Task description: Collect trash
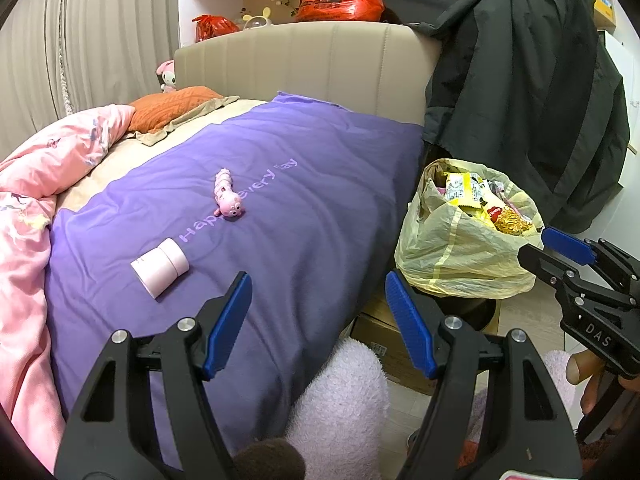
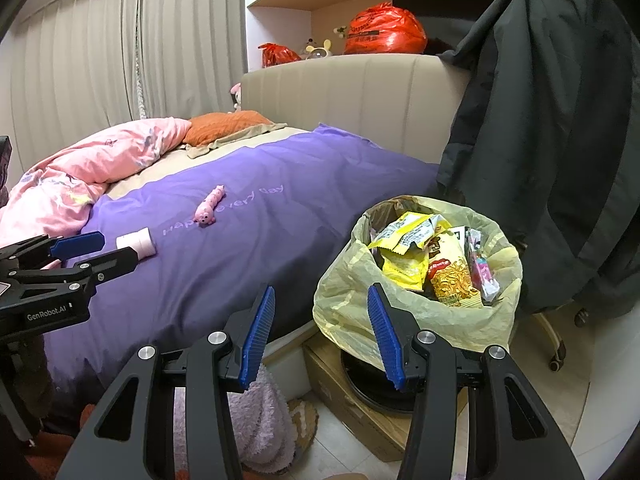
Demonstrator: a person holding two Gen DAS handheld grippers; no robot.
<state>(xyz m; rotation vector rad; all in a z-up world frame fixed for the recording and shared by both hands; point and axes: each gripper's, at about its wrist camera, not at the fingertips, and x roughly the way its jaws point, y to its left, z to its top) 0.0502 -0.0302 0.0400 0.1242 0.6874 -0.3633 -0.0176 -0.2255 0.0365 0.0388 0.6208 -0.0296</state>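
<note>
A yellow trash bag [image 1: 452, 256] [image 2: 348, 304] stands open beside the bed, filled with snack wrappers [image 1: 464, 192] [image 2: 404, 264]. On the purple blanket [image 1: 320, 184] [image 2: 260, 240] lie a pale pink cylindrical jar [image 1: 160, 266] [image 2: 138, 242] on its side and a pink caterpillar toy [image 1: 229, 200] [image 2: 208, 208]. My left gripper [image 1: 317, 280] [image 2: 120, 246] hovers open over the bed's near edge, holding nothing, with the jar ahead to its left. My right gripper [image 2: 321, 290] [image 1: 536, 242] is open and empty too, just short of the bag's near rim.
A black jacket [image 1: 532, 92] [image 2: 560, 140] hangs right of the bag. A pink duvet [image 1: 48, 168], orange pillow [image 1: 168, 108] and beige headboard [image 1: 304, 64] frame the bed. Red bags [image 2: 384, 28] sit on the shelf. A cardboard box [image 2: 348, 404] lies below the bag, with fluffy lavender fabric [image 1: 340, 404] nearby.
</note>
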